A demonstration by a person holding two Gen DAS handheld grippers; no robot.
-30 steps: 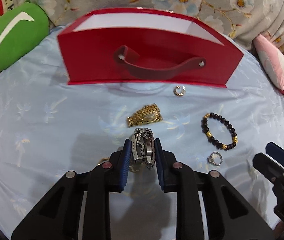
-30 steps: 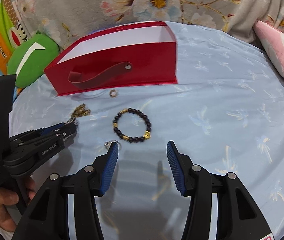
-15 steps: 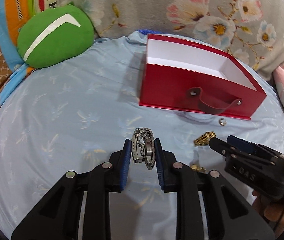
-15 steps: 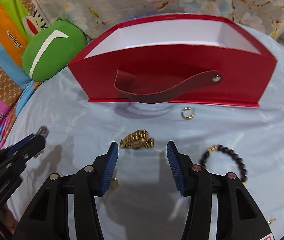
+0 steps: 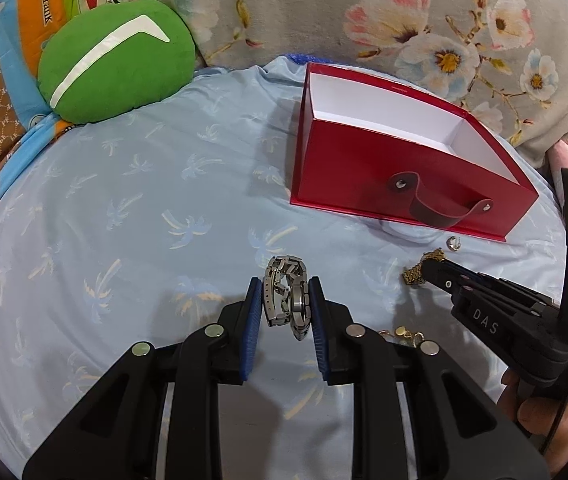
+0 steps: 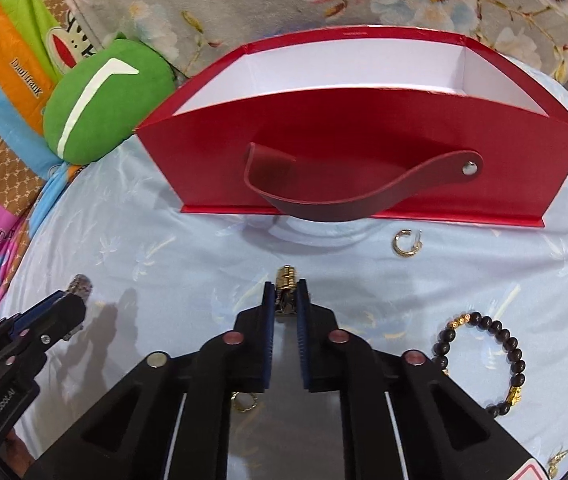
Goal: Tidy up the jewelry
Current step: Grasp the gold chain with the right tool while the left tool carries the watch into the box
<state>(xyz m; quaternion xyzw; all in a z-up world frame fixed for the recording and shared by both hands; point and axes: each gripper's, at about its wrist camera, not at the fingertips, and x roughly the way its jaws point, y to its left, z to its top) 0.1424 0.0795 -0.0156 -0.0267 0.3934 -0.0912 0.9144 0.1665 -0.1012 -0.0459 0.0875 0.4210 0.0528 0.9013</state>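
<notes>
Left wrist view: one red box (image 5: 368, 168) sits on the blue sheet (image 5: 124, 216), and the left gripper (image 5: 286, 304) is closed on one silver watch (image 5: 287, 295) just above the sheet. Right wrist view: the right gripper (image 6: 285, 300), nearly shut, pinches one gold bracelet (image 6: 286, 280) before the box, with one gold hoop earring (image 6: 404, 243) and one black bead bracelet (image 6: 484, 364) lying nearby.

The silver watch (image 5: 287, 295) looks like polished steel, its links bright and glossy. The gold bracelet (image 6: 286, 282) has a shiny metal finish, as does the hoop earring (image 6: 403, 243). The bead bracelet (image 6: 496, 364) has dark, smooth beads with gilt spacers. The red box (image 6: 364, 152) looks like satin-coated card, white and matt inside, with a smooth leather-like strap (image 6: 348, 196). The blue sheet (image 5: 124, 220) is sleek, faintly lustrous cloth; the green cushion (image 5: 116, 60) is plush. The left tongs (image 5: 286, 306) and right tongs (image 6: 285, 300) are matt black plastic with ribbed blue pads (image 5: 253, 320)
</notes>
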